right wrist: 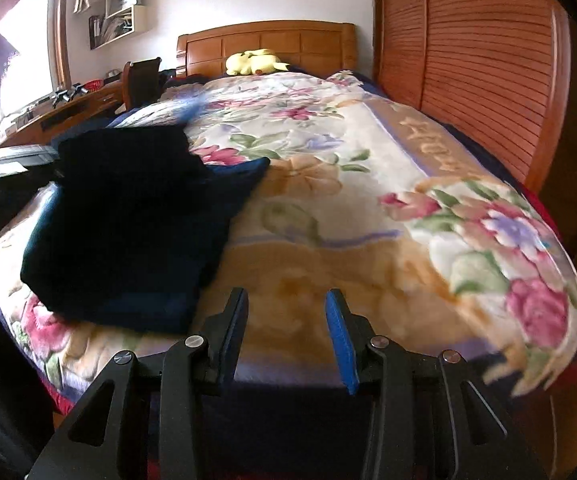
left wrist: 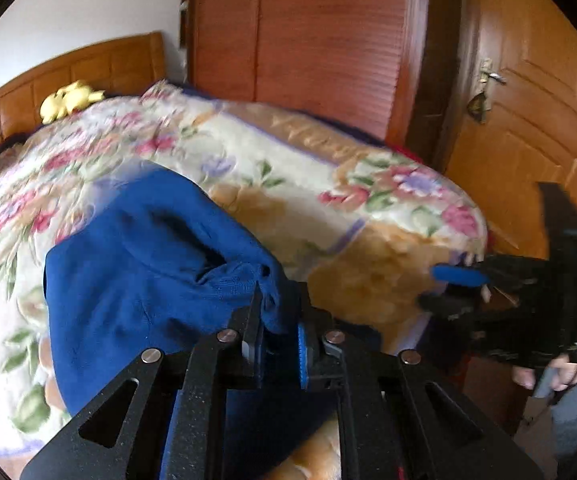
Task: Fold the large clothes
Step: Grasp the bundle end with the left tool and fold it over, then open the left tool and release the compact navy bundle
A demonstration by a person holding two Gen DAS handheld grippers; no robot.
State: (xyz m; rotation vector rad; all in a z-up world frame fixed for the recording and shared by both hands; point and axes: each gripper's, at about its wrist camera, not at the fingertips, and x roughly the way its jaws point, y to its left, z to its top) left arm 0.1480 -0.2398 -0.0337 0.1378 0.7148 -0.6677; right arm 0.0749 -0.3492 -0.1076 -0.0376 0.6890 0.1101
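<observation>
A dark blue garment (left wrist: 148, 280) lies bunched on the floral blanket (left wrist: 328, 184) of the bed. My left gripper (left wrist: 278, 306) is shut on a gathered edge of it, and the cloth is lifted into a hump in front of the fingers. In the right wrist view the same garment (right wrist: 128, 236) sits at the left of the bed, partly behind a dark blurred shape. My right gripper (right wrist: 284, 308) stands open over the blanket's (right wrist: 368, 208) near edge with nothing between its fingers. It also shows in the left wrist view as the right gripper (left wrist: 460, 284), held by a hand (left wrist: 560, 372).
A wooden headboard (right wrist: 268, 40) with a yellow plush toy (right wrist: 254, 62) is at the far end. A slatted wardrobe (right wrist: 488, 72) runs along the bed's right side, with a wooden door (left wrist: 528, 120) beside it. A cluttered desk (right wrist: 60, 108) stands on the left.
</observation>
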